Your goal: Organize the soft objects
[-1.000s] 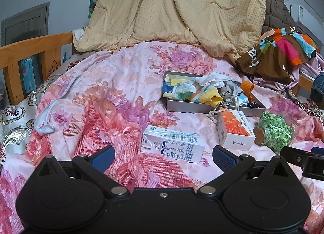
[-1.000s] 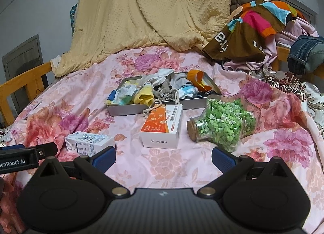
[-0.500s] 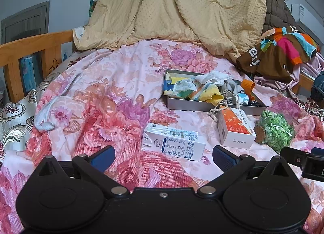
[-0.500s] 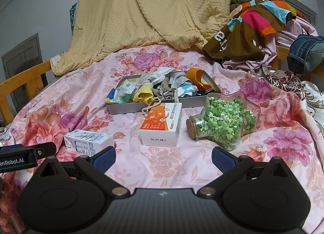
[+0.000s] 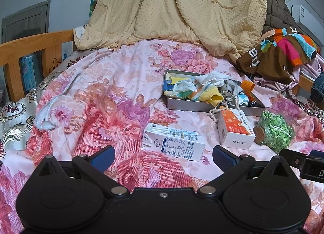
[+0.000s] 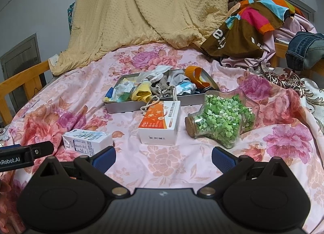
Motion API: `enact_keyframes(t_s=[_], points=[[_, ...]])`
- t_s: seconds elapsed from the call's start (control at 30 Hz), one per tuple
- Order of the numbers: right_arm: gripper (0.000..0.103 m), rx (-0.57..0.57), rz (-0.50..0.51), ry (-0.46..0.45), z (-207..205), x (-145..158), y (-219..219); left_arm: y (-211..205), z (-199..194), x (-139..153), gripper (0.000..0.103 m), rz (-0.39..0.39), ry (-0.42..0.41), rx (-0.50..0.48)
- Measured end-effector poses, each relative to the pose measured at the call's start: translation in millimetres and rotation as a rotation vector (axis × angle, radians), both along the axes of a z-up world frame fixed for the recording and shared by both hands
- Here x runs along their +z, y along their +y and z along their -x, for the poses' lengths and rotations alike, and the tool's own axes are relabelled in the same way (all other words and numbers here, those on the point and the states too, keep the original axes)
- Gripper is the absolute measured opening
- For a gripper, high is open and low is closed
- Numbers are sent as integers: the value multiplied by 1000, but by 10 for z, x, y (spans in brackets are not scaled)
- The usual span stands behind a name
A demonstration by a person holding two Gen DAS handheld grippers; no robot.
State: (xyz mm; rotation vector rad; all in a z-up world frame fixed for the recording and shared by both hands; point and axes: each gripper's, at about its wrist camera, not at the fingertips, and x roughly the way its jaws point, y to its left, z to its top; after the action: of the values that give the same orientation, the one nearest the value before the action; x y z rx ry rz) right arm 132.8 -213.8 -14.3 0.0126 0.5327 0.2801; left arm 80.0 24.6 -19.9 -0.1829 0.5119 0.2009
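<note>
A grey metal tray on the floral bedsheet holds a pile of small soft items: socks, cloths, a yellow piece and an orange strap. A white cloth lies apart at the left of the bed. My left gripper is open and empty, just short of a white carton. My right gripper is open and empty, in front of an orange-and-white box. Both hover near the bed's front.
A star-shaped glass jar of green paper stars lies right of the box. A yellow blanket is piled at the back, colourful clothes and jeans at the right. A wooden bed rail runs along the left.
Both grippers have drawn back slightly, so the tray, boxes and jar sit a little farther away and lower in view. Nothing was grasped or moved.
</note>
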Motion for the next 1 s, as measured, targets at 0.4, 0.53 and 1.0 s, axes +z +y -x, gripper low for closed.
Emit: enact_keyframes(t_s=[0.4,0.53,1.0], points=[[103,2,2,-1,0,1,-1,3,5,1,102,1,4,2],[103,2,2,0,0,-1,-2,-3,9,-9,102,1,6,1],[103,1,2,0,-5,-1,-5,-4,4,-14,102,3,7,1]])
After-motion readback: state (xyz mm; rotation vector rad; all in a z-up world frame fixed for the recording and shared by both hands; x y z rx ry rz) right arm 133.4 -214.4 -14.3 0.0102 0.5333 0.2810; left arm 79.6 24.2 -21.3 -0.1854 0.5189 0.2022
